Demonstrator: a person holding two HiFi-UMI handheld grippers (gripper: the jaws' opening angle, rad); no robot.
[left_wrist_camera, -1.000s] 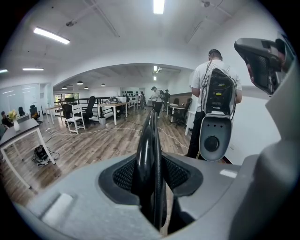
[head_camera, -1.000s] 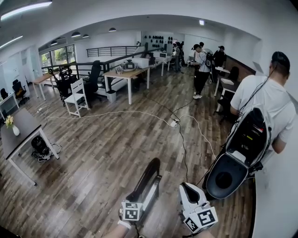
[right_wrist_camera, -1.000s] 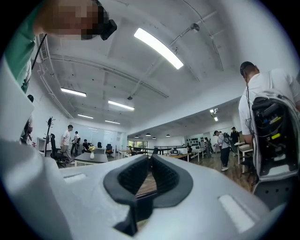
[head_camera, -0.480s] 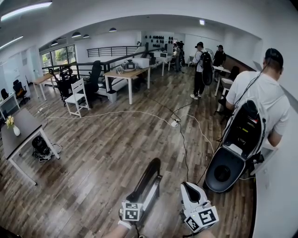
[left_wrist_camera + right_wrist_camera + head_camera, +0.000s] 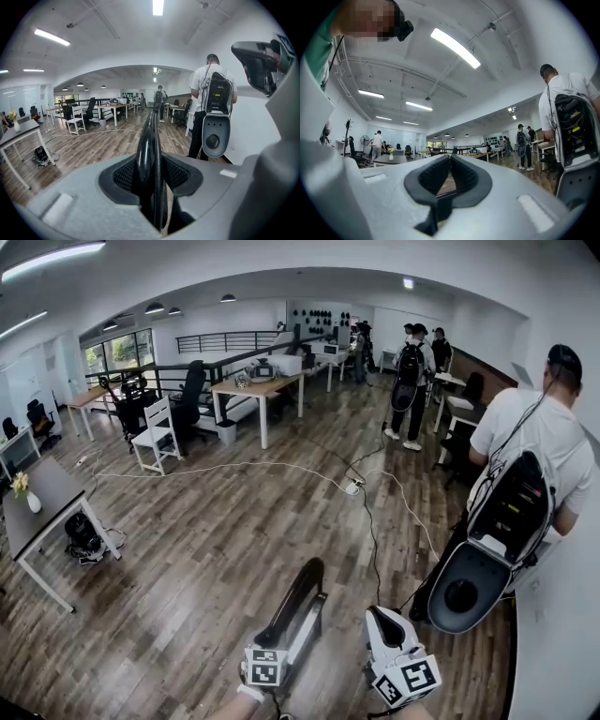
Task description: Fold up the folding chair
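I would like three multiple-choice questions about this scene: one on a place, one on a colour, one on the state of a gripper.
1. Where does the vase stand?
A. on the floor
B. on the dark table
C. on a white seat

2. What colour is the chair in the left gripper?
A. black
B. white
C. red

3. How do the jaws of the right gripper stand?
A. wide open
B. shut on a cable
C. shut, with nothing between them

Answers:
1 B: the head view shows the vase on the tabletop at the left.
2 A: the folded frame between those jaws is black.
3 C: in the right gripper view the pads meet and nothing is between them.
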